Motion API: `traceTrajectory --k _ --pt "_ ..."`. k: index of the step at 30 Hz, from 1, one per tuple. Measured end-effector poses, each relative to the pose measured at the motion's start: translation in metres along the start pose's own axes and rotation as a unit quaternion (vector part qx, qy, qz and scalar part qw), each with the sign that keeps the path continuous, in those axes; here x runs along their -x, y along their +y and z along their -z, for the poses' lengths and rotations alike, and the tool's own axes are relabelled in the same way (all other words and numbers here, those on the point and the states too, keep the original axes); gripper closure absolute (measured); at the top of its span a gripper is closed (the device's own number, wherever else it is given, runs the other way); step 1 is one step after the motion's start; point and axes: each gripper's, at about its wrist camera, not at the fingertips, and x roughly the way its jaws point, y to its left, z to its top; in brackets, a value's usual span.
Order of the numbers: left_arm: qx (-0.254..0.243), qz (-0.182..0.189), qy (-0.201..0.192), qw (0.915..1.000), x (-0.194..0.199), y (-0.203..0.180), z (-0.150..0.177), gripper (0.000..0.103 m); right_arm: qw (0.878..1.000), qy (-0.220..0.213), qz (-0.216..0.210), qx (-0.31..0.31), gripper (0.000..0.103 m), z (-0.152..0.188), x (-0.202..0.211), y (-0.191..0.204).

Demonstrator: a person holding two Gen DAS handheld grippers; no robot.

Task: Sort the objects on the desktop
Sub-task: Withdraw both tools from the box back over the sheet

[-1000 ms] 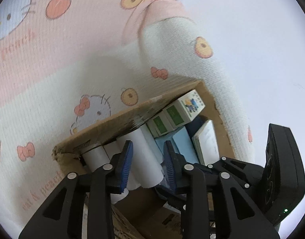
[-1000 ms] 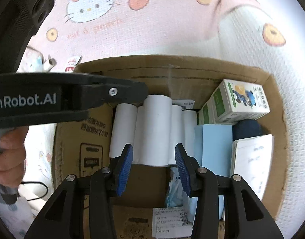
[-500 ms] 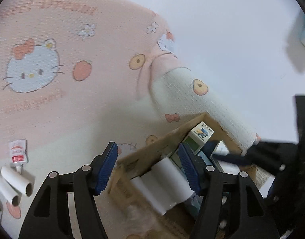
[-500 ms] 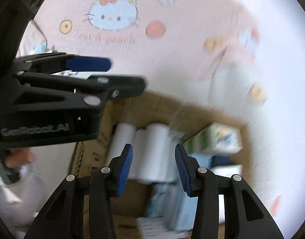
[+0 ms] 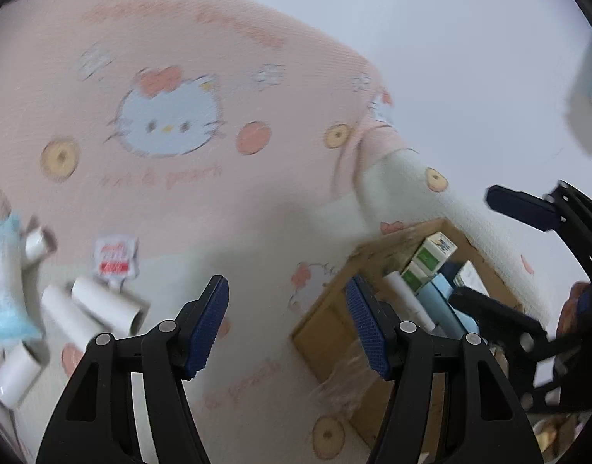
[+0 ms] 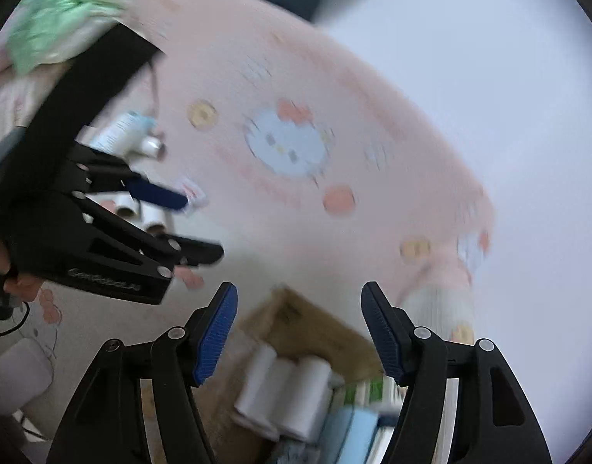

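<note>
Left gripper (image 5: 286, 324): jaws wide apart, nothing btwn pads, over bare cloth. Right gripper (image 6: 298, 332): jaws opening, nothing btwn them, above cardboard box (image 6: 311, 324).

Counts, left-wrist view: 4 white rolls (image 5: 102, 305) loose on the cartoon-print cloth (image 5: 203, 208) at left, 1 red-and-white sachet (image 5: 116, 261) just beside them, 1 pale-blue packet (image 5: 2, 286) at far left edge. In box (image 5: 327, 332): 2 green-and-white cartons (image 5: 431, 255), 1 roll visible here; right-wrist view shows approx. 3 rolls (image 6: 288, 390), blurred.

Open room: wide bare cloth btwn loose rolls and box; cloth's far edge meets plain white surface (image 5: 470, 58).
</note>
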Motion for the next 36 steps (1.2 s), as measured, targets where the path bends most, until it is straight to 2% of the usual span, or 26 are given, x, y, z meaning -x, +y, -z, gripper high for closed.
traceTrajectory --k 2,6,10,16,19,23,27,30,33,36 --pt "0.014 -0.006 0.01 0.9998 0.003 0.016 0.007 0.036 1.0 -0.022 0.0 0.019 0.031 -0.006 -0.002 0.017" --pt "0.041 -0.029 0.029 0.9983 0.015 0.047 0.026 0.036 0.999 -0.035 -0.015 0.03 0.031 -0.014 -0.011 0.048" --pt "0.066 -0.061 0.055 0.9944 0.024 0.079 0.047 0.043 0.998 -0.062 -0.016 0.028 0.031 -0.017 -0.014 0.078" --pt "0.066 -0.111 0.076 0.9886 0.043 0.111 0.075 0.044 0.994 -0.107 -0.018 0.023 0.031 -0.021 -0.028 0.142" --pt "0.071 -0.133 0.078 0.9854 0.052 0.121 0.087 0.044 0.993 -0.105 -0.035 0.028 0.031 -0.018 -0.035 0.16" --pt "0.094 -0.139 0.087 0.982 0.056 0.135 0.1 0.044 0.993 -0.093 -0.074 0.008 0.031 -0.013 -0.054 0.172" --pt "0.108 -0.131 0.09 0.9813 0.056 0.145 0.102 0.044 0.988 -0.107 -0.097 -0.052 0.03 -0.011 -0.074 0.171" --pt "0.113 -0.134 0.095 0.9799 0.052 0.154 0.094 0.043 0.981 -0.091 -0.137 -0.103 0.03 -0.011 -0.099 0.169" --pt "0.141 -0.118 0.095 0.9782 0.048 0.168 0.086 0.037 0.976 -0.075 -0.155 -0.137 0.03 -0.01 -0.122 0.164" --pt "0.165 -0.103 0.098 0.976 0.041 0.18 0.079 0.036 0.973 -0.053 -0.162 -0.156 0.03 -0.008 -0.146 0.16"
